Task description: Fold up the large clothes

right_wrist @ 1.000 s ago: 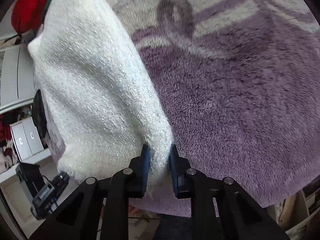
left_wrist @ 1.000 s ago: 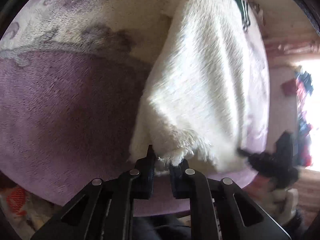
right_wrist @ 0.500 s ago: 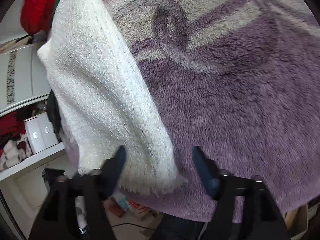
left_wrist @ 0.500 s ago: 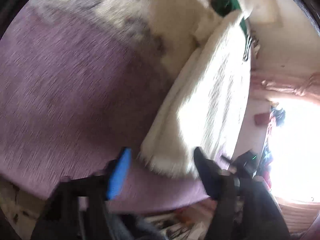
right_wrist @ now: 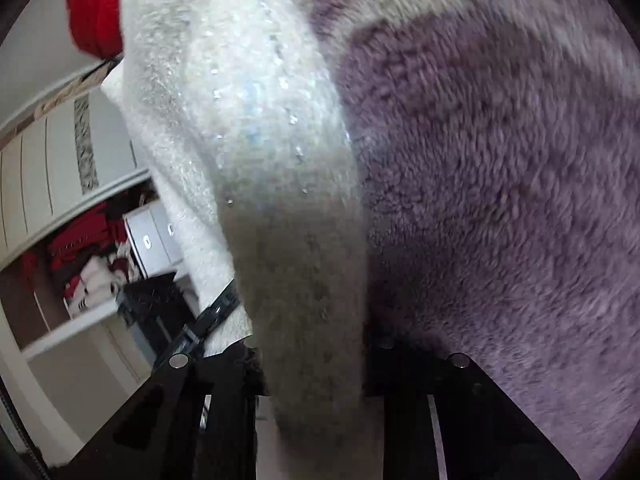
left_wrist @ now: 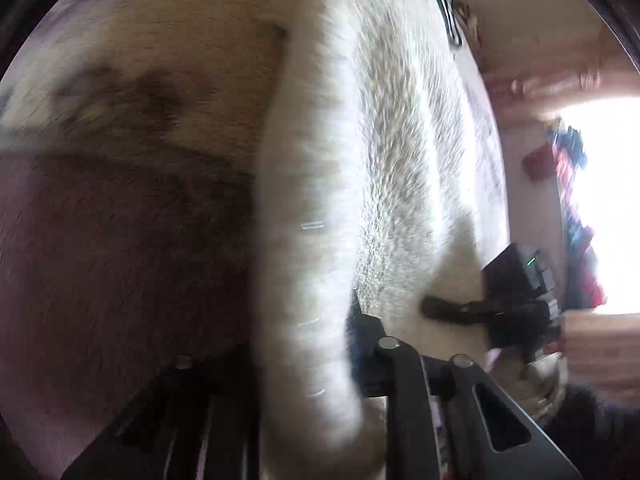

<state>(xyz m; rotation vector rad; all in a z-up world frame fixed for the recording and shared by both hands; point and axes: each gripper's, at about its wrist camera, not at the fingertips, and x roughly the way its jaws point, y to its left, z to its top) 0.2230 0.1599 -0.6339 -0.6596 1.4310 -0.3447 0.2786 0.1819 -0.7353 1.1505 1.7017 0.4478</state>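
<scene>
Covering the whole work surface, a purple plush blanket [right_wrist: 500, 168] with pale swirl markings [left_wrist: 160, 40] serves as the bed on which a white fuzzy garment [right_wrist: 240, 100] lies stretched. The garment, flecked with small sequins, runs as a long folded strip across the blanket, from a red cloth bundle [right_wrist: 94, 8] at the blanket's far edge back to the two handheld tools at its near edge. In the left wrist view the same garment [left_wrist: 384, 160] fills the middle of the frame, motion-blurred, with a thick fold of it passing straight between the black fingers of the left gripper [left_wrist: 304, 344]; the jaws stand well apart around the cloth, and the blur leaves it unclear whether they press on it. The right gripper [right_wrist: 312, 344] shows the same pose, its fingers spread either side of a shaded grey-white fold, and whether they pinch it cannot be told either. The right gripper also appears in the left view as a dark shape [left_wrist: 512, 304] at the garment's near corner. Beyond the blanket's edge stand white cupboard shelves [right_wrist: 60, 184] holding red and white items, and a bright window [left_wrist: 608, 208].
</scene>
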